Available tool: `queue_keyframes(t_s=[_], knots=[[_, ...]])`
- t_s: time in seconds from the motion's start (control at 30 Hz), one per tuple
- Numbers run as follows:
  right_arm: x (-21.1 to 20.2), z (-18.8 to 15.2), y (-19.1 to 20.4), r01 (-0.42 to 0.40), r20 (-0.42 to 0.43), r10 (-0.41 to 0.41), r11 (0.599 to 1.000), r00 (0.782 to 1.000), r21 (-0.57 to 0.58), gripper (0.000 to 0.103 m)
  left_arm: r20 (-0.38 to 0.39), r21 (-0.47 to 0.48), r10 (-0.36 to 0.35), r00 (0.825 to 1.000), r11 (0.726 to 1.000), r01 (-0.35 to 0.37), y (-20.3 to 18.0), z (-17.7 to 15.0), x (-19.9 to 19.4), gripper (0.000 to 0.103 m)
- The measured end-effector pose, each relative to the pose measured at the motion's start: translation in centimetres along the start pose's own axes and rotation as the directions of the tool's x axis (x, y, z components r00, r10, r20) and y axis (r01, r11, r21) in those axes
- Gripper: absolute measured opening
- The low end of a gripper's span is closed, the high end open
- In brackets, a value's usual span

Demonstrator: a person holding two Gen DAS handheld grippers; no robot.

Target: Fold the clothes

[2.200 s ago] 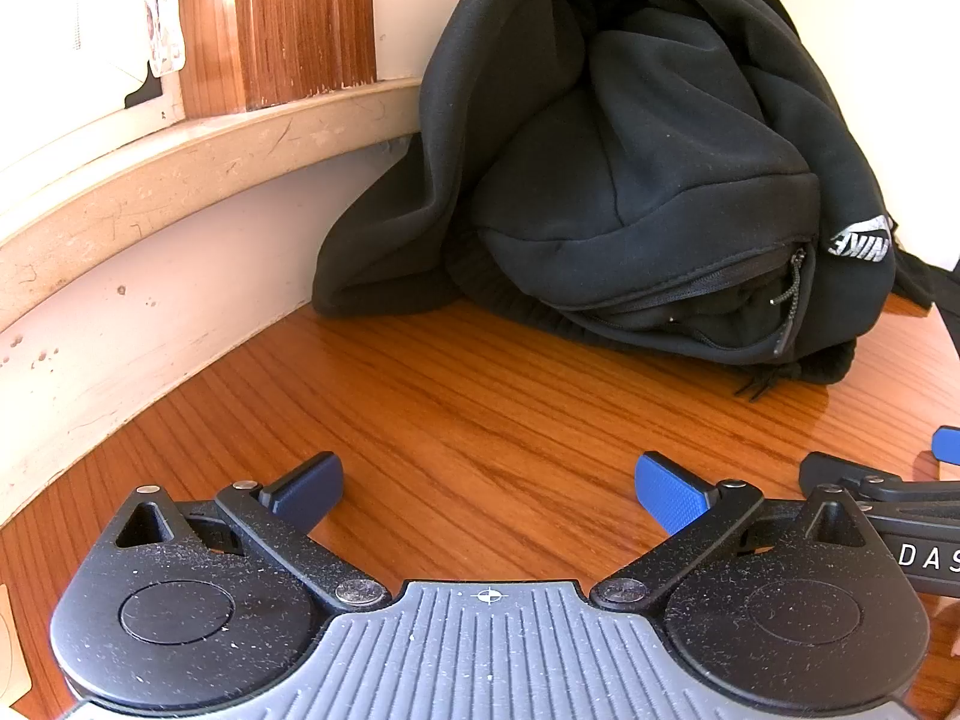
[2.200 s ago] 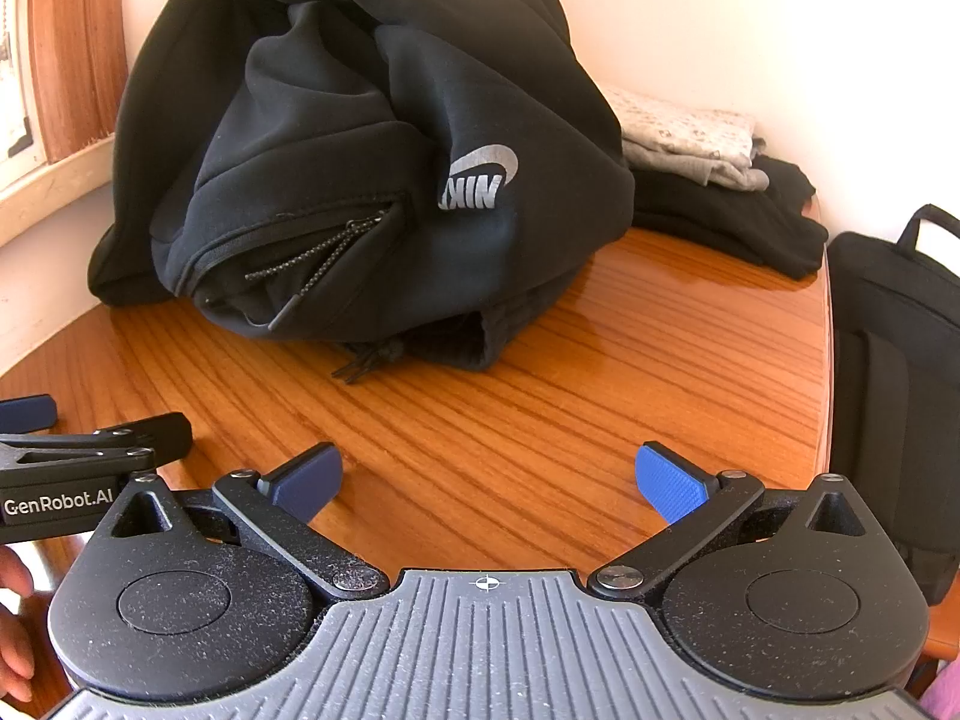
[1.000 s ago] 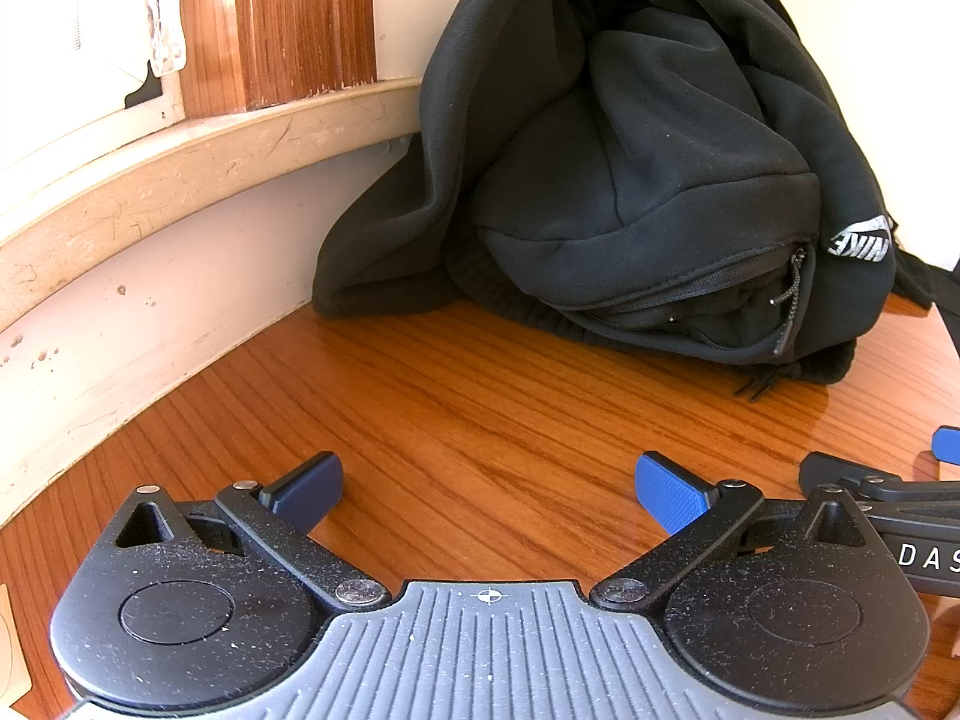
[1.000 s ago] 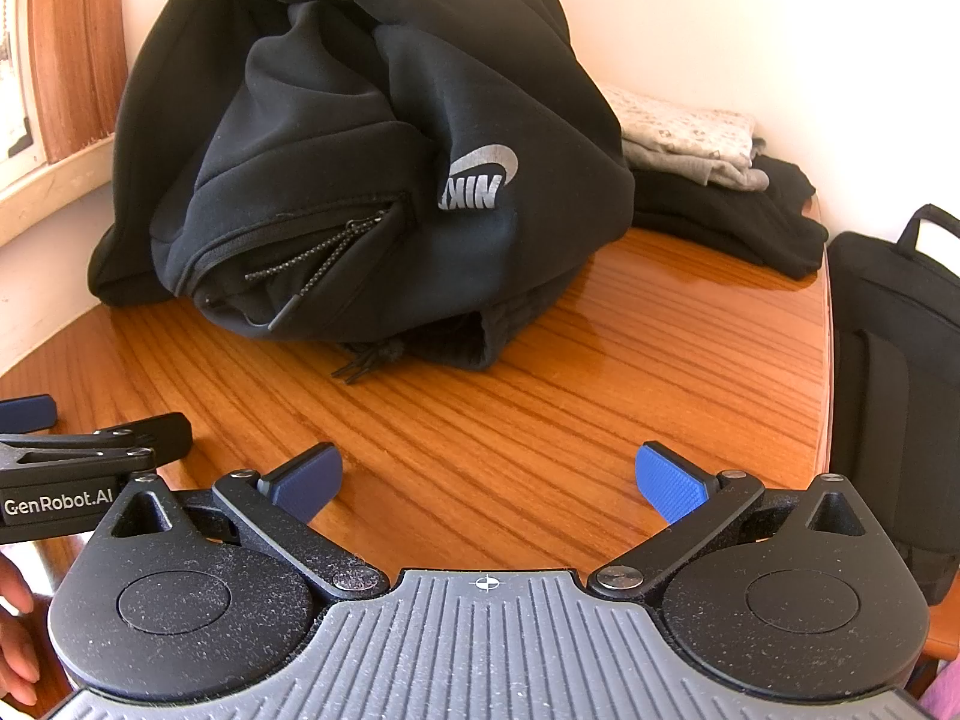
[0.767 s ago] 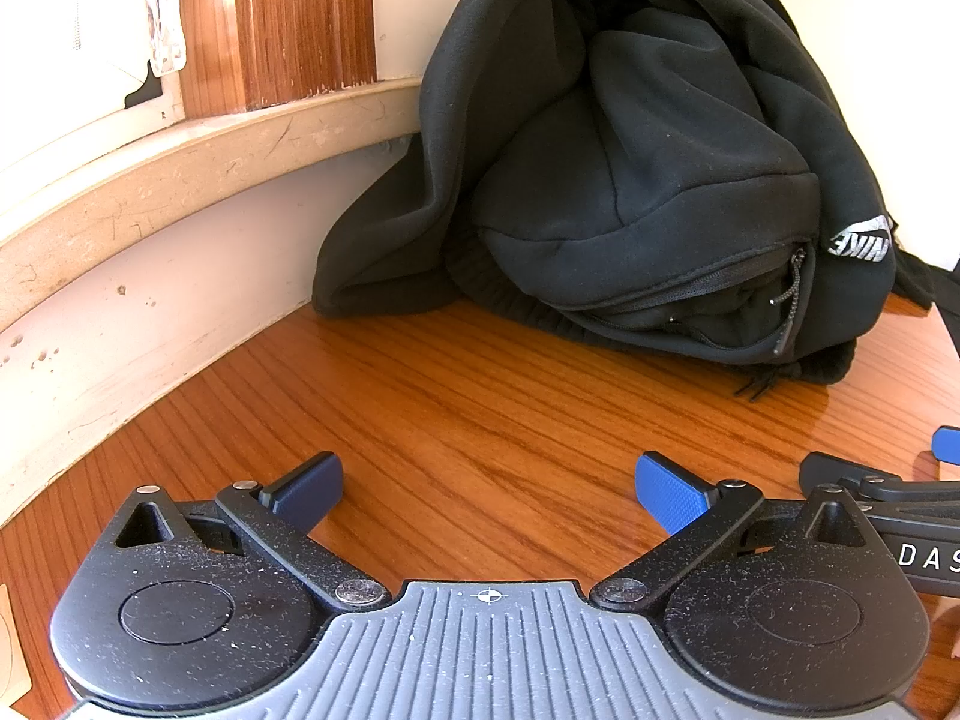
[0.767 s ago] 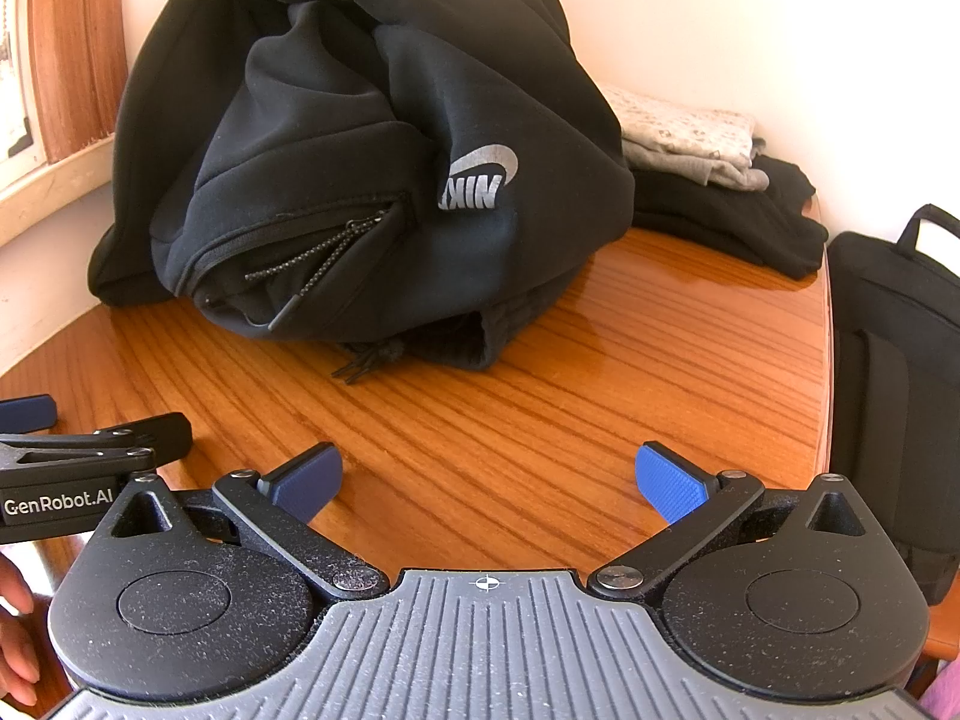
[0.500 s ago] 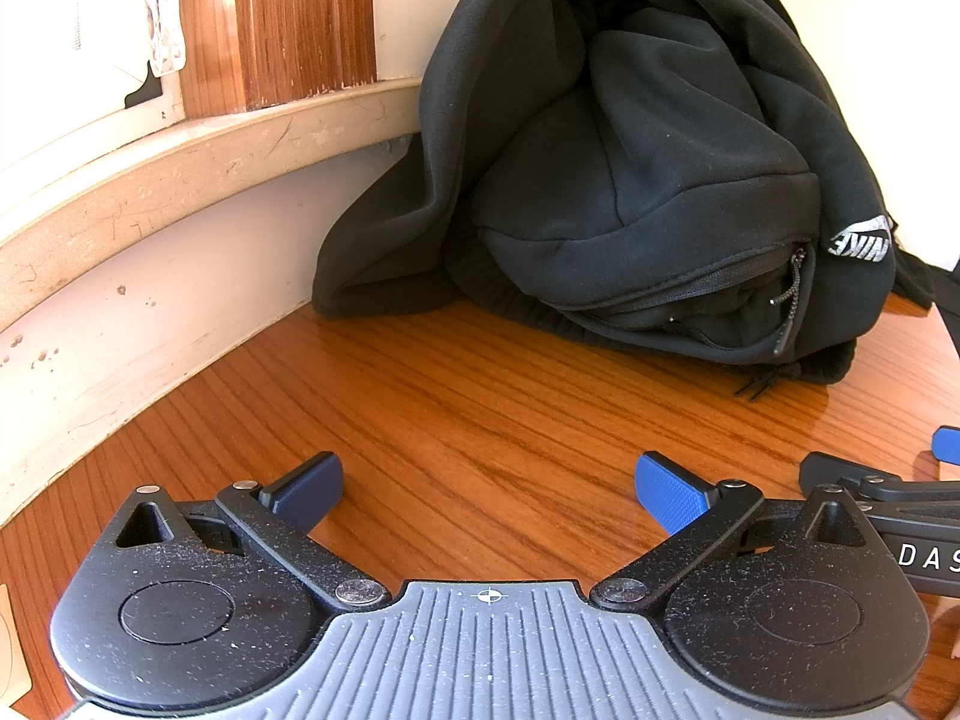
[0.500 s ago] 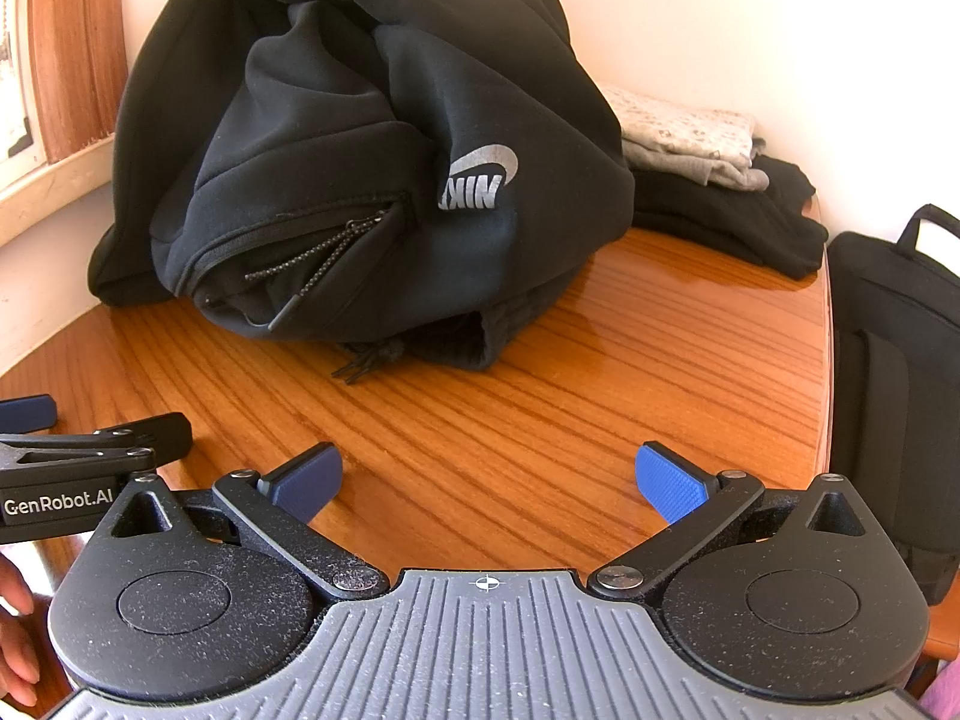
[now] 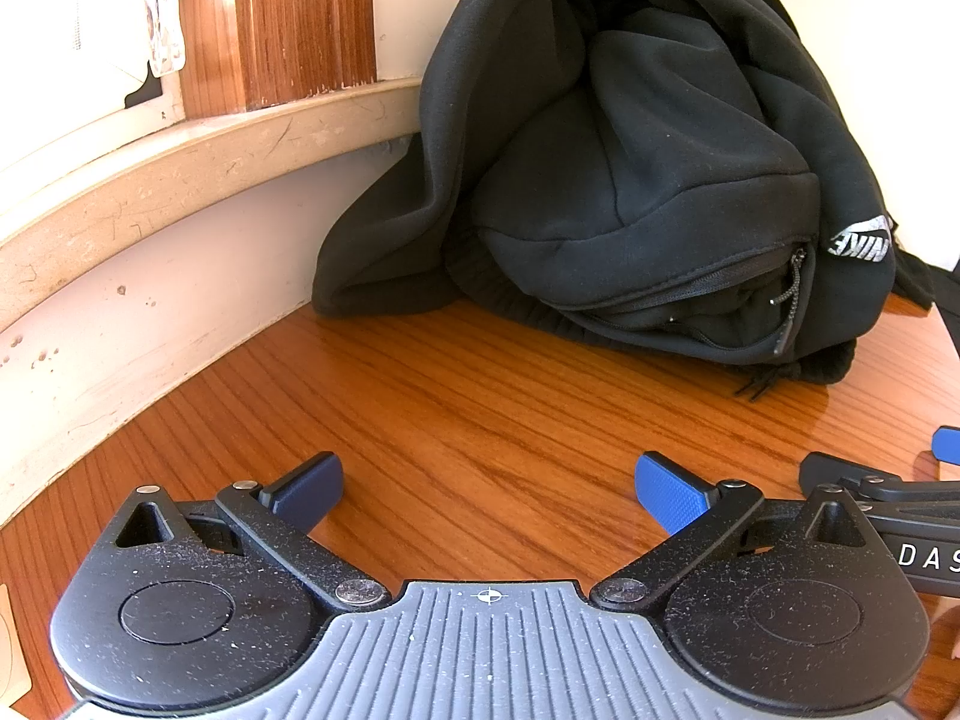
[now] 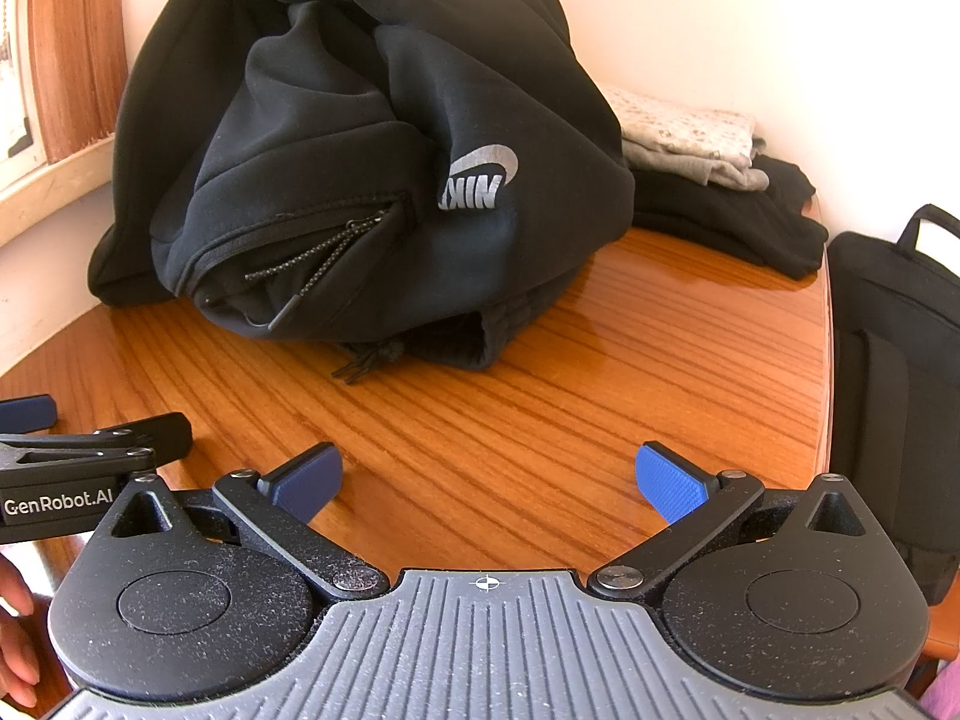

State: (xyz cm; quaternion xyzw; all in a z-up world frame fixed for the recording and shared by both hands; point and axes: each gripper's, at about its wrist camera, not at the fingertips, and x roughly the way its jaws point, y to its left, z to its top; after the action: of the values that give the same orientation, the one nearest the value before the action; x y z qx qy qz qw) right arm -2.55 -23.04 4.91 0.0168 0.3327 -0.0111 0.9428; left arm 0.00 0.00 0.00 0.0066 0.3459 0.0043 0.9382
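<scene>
Warm orange wood grain fills the worktop under my left camera, with a pale scuffed wall and a window ledge curving along its left side. My left tongs stand wide and empty over bare wood, and the black hoodie sits well ahead of them, heaped in the corner against the wall. It looks to me like thick fleece: soft and limp, bulky, heavy for a garment, likely to sag and drag rather than slide. Near its low right edge a zipper pull hangs at a pocket, a hard bit I would rather not pinch. Through my right camera the same hoodie rises behind the bare wood, its silver logo facing me, and a frayed drawcord trails out from under the hem. My right tongs are also spread wide, holding nothing. Behind the heap lies a stack of folded clothes, and a black bag stands off the worktop's right edge. I judge the ribbed hem, or a seam, the surest hold, one tong at each end.
</scene>
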Motion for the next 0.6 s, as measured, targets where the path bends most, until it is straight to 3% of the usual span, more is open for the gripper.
queue_keyframes(t_s=[0.6], knots=[[0.00, 0.20, 0.10, 0.001, -0.001, -0.001, 1.000, 1.000, 0.000, 0.103, 0.000, 0.000, 0.001, 1.000, 1.000, -0.001, 0.00, 0.00, 0.00, 0.103]])
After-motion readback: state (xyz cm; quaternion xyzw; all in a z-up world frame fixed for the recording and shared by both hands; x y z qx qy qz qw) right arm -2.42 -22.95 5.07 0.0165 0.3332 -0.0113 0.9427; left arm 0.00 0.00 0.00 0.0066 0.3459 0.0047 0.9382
